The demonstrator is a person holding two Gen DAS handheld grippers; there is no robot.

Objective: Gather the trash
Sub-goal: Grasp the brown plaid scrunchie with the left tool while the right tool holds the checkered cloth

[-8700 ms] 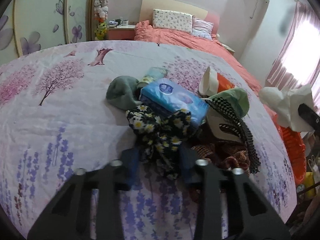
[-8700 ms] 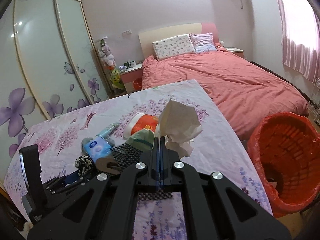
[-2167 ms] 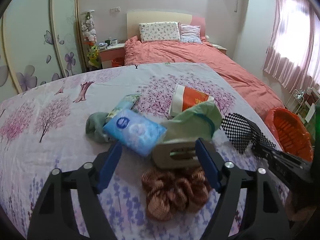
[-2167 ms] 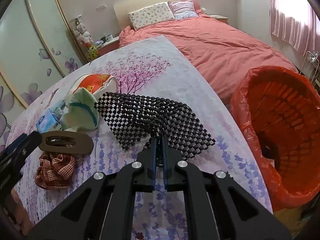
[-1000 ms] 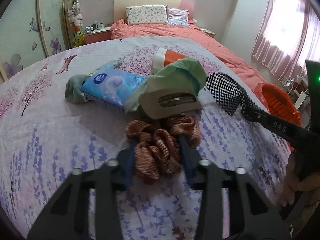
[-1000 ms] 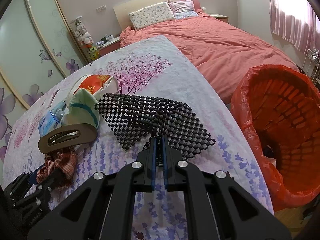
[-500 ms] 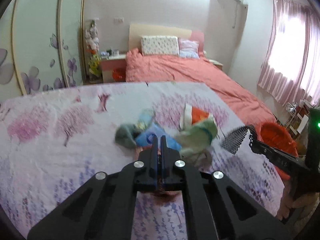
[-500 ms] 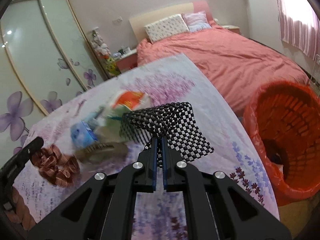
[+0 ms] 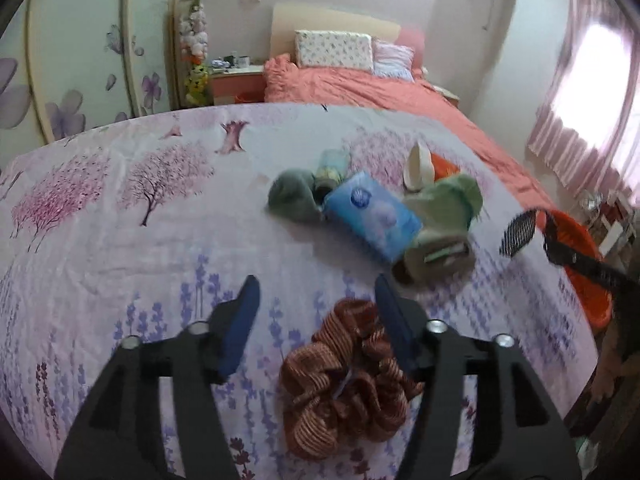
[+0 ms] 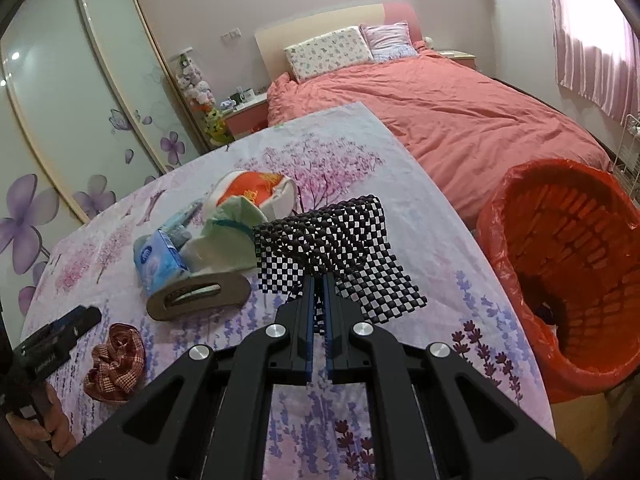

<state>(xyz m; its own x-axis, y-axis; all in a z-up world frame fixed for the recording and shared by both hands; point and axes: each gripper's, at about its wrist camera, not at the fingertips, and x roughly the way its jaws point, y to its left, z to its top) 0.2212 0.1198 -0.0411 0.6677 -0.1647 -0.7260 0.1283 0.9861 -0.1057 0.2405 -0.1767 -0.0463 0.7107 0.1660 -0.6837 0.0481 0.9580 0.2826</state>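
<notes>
My right gripper [image 10: 319, 280] is shut on a black-and-white checkered mesh mat [image 10: 332, 240] and holds it above the floral tablecloth; the mat also shows in the left wrist view [image 9: 518, 234]. My left gripper [image 9: 316, 292] is open, with a brown striped scrunchie [image 9: 348, 380] lying loose on the cloth between and below its fingers; it also shows in the right wrist view [image 10: 116, 364]. An orange-lined trash basket [image 10: 568, 272] stands to the right of the table.
A pile sits mid-table: blue tissue pack [image 9: 372, 216], green cloth [image 9: 448, 204], cardboard handle piece [image 10: 196, 294], orange-and-white packet [image 10: 256, 188], grey-green sock [image 9: 290, 198]. A pink bed [image 10: 440, 96] lies beyond the table, a wardrobe [image 10: 72, 92] to the left.
My left gripper has opened and the scrunchie now lies loose on the cloth. My right gripper still holds the mesh mat, lifted off the table.
</notes>
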